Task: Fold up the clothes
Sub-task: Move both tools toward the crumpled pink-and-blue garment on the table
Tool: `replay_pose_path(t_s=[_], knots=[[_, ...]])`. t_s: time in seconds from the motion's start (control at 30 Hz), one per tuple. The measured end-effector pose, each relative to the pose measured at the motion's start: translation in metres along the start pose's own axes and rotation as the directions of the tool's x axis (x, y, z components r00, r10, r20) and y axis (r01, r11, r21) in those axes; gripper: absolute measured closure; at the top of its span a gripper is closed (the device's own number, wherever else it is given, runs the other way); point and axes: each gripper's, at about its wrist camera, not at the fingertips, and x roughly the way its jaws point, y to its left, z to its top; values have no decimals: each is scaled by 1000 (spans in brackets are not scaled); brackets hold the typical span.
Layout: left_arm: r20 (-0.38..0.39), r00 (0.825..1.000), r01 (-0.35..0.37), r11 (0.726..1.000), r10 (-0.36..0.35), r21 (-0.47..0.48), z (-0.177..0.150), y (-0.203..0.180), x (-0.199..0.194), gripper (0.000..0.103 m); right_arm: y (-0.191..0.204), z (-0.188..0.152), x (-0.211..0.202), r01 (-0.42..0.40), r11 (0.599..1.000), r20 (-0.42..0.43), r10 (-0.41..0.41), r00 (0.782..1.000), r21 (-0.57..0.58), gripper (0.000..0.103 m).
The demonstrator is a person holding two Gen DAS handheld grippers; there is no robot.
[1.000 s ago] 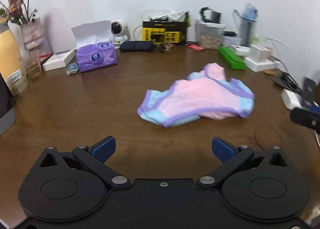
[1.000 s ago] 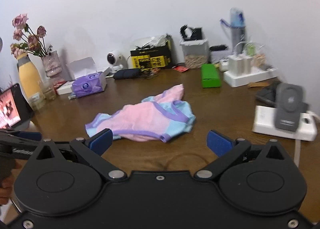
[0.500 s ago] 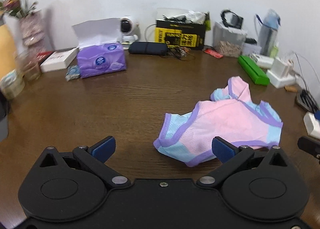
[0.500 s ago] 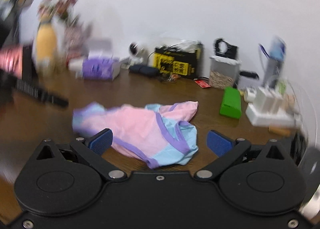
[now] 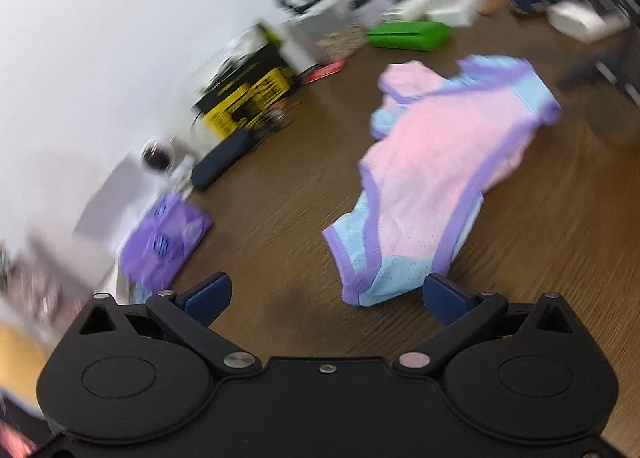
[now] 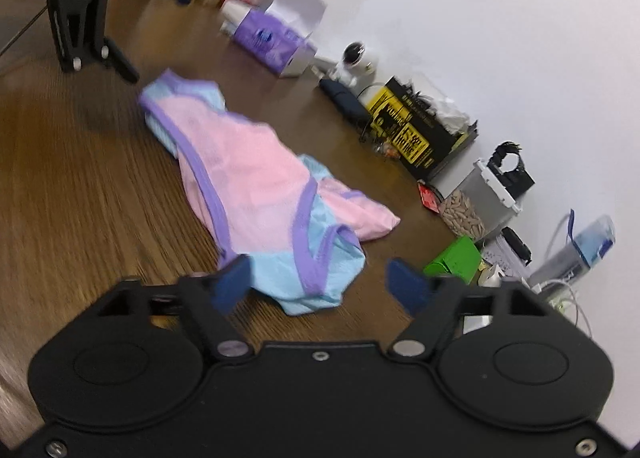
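Left wrist view: the left gripper (image 5: 326,296) and right gripper (image 6: 318,284), both released and empty, flank the crumpled garment (image 5: 436,178); folding has not begun.

Soft mesh cloth garment (image 5: 432,162) on grained wood table (image 5: 280,194)

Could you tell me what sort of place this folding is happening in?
Probably a home desk or work table: a wooden tabletop against a white wall, cluttered with a tissue pack, a small camera and chargers behind the pink garment.
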Motion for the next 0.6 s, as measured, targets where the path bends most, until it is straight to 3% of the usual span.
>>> replay_pose_path(t_s=[0.13, 0.3, 0.47, 0.53, 0.6], knots=[[79, 995, 51, 983, -66, 177, -8, -11, -1, 3, 8, -10, 3, -14, 996, -11, 13, 1000, -87, 29], [73, 991, 82, 946, -110, 314, -11, -18, 2, 3, 18, -24, 6, -32, 980, -26, 27, 999, -195, 29], [63, 989, 106, 938, -134, 330, -15, -18, 8, 2, 28, -37, 10, -51, 952, -43, 40, 998, -301, 31], [61, 989, 111, 941, -137, 321, -14, -15, 10, 2, 18, -8, 24, -57, 936, -46, 44, 998, -347, 43], [55, 988, 118, 942, -143, 313, -14, -12, 12, 2, 15, 8, 32, -54, 919, -39, 42, 998, -391, 48]])
